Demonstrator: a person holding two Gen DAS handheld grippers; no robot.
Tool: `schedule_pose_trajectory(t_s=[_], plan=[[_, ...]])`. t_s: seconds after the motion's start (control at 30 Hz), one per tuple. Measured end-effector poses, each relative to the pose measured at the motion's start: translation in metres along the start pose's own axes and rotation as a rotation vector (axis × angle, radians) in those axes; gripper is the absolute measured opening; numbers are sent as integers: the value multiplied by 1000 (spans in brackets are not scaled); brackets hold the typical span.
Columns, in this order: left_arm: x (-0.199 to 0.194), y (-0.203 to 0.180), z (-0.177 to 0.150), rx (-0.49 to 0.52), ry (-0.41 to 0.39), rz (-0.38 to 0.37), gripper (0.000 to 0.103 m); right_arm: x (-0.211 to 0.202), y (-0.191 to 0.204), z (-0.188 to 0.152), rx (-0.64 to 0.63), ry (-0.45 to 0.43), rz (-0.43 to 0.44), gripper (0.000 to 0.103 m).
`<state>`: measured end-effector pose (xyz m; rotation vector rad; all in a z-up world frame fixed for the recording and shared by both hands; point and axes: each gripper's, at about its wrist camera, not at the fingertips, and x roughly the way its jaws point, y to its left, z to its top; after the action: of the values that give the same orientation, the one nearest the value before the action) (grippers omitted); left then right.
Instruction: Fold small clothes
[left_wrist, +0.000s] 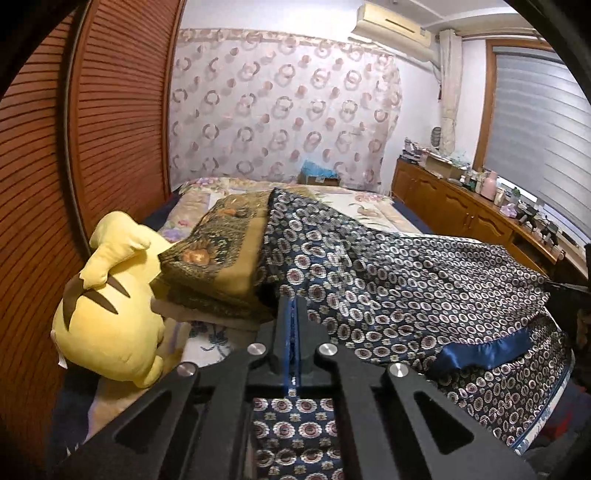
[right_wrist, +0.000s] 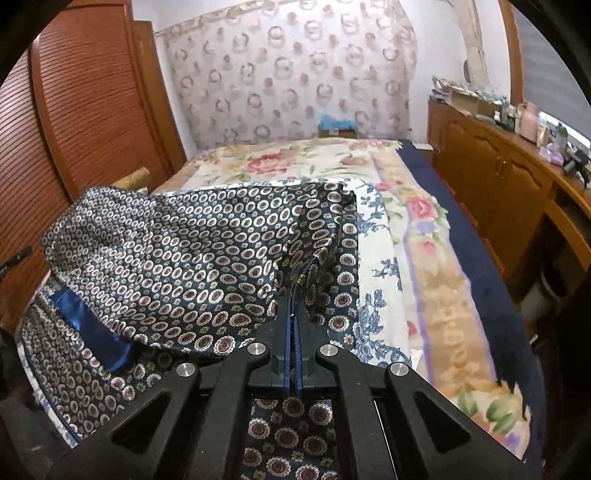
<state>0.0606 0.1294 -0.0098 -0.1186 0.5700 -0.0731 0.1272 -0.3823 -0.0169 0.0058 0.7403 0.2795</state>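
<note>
Bed (right_wrist: 436, 280) first, since it fills both views: floral cover, with our patterned navy garment (right_wrist: 177, 251) spread over the near half. Beside it on the left sit a folded gold-brown cloth (left_wrist: 218, 254) and a yellow plush (left_wrist: 107, 314), both well clear of the right side.

Garment looks thin, silky and floppy to us, probably slippery too, so it'll sag and slide rather than hold a crease. We reckon edges and corners are the spots to grab, not the middle, and pull it taut between both hands.

That's pretty much how we've got it. Left gripper (left_wrist: 291, 299) has its jaws together, pinched on the cloth's left edge, with fabric bunching right at the tips. Right gripper (right_wrist: 294, 295) is likewise clamped on the right edge. A blue satin band (left_wrist: 484, 350), maybe a waistband or trim, hangs between the two.
</note>
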Motion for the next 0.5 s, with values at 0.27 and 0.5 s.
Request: schedule_pose_trajectory(t_s=[0.27, 0.5], plan=[[23, 9, 4, 8, 42, 34, 36, 0, 6, 3, -17, -2, 10, 0], [58, 12, 13, 14, 84, 95, 36, 10, 7, 2, -12, 16, 8, 0]])
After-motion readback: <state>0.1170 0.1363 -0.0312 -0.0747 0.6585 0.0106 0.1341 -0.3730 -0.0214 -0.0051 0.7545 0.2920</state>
